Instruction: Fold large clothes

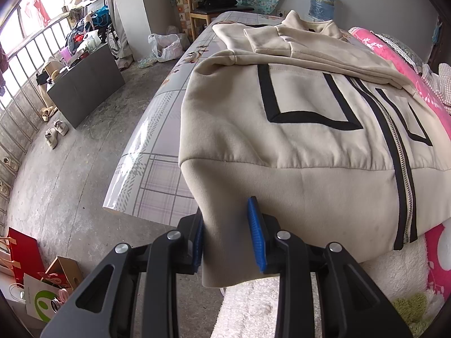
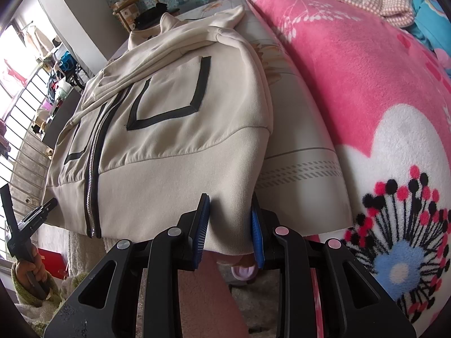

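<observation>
A cream zip jacket (image 1: 296,107) with black pocket outlines lies front up on the table (image 1: 157,169), sleeves folded over its chest. Its ribbed hem hangs over the near table edge. My left gripper (image 1: 228,233) straddles the hem's left corner, blue pads either side of the cloth with some gap. The jacket also shows in the right wrist view (image 2: 169,129). My right gripper (image 2: 231,231) straddles the hem's right corner the same way. The jaws of both stand partly open around the fabric.
A pink flowered blanket (image 2: 366,98) lies right of the jacket. A wooden chair (image 1: 208,2) stands at the table's far end. A dark cabinet (image 1: 84,84), shoes and bags sit on the floor to the left. A white fluffy cloth (image 1: 366,281) lies under the hem.
</observation>
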Tool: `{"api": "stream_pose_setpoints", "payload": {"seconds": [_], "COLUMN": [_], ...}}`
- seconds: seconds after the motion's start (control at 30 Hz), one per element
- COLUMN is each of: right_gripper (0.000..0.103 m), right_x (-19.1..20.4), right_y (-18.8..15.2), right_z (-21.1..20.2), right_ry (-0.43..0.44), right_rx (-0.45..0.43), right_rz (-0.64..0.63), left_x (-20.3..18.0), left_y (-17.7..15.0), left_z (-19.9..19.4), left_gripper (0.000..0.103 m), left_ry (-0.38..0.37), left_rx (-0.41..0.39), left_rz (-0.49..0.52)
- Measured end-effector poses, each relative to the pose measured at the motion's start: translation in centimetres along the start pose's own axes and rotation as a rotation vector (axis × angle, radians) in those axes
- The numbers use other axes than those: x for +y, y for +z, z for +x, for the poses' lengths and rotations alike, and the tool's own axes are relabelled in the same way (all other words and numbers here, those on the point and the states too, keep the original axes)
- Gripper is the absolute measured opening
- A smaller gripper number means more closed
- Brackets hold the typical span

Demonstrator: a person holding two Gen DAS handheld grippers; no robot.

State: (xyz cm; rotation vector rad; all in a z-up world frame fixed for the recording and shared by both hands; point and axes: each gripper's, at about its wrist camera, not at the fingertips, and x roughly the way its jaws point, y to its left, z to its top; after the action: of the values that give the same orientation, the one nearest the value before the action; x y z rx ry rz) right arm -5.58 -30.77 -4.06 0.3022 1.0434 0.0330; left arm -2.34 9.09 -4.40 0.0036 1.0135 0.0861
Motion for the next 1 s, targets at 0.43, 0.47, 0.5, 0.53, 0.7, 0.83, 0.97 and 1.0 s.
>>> {"api": "stream_pose_setpoints", "payload": {"seconds": [0.43,0.47,0.5,0.53,0.7,0.83,0.97,1.0], "right_gripper": [0.023,0.021,0.019,0.018,0.007,0.004,0.004,0.003], "right_x": [0.2,0.1,0.1,0.0,0.0,0.2,0.5,0.6], "right_y": [0.1,0.0,0.0,0.0,-0.2,-0.3,-0.3,-0.3], "right_z": [-0.1,-0.1,-0.2,-0.2,-0.9,-1.8,-2.7,-2.8], "right_ry": [-0.006,-0.011,-0.014,-0.016,-0.012,-0.008,0.0,0.001], "right_rx": [-0.002,-0.005,-0.009,-0.013,-0.036,-0.058,-0.079,-0.083], "right_rz": [-0.002,-0.005,-0.007,-0.009,-0.02,-0.035,-0.047,-0.049], "left_x": [-0.1,-0.1,-0.1,-0.1,0.1,0.1,0.2,0.4], "left_y": [-0.1,-0.1,-0.1,-0.1,-0.2,-0.3,-0.3,-0.3], "left_z": [-0.1,-0.1,-0.1,-0.2,-0.9,-1.8,-2.8,-3.0], "left_gripper": [0.028,0.026,0.024,0.021,0.011,0.007,0.006,0.006], "left_ry": [0.006,0.007,0.01,0.015,0.018,0.019,0.016,0.014], "left_rx": [-0.007,-0.009,-0.011,-0.014,-0.036,-0.064,-0.088,-0.093], "left_rz": [0.006,0.007,0.008,0.01,0.0,-0.001,-0.003,-0.005]}}
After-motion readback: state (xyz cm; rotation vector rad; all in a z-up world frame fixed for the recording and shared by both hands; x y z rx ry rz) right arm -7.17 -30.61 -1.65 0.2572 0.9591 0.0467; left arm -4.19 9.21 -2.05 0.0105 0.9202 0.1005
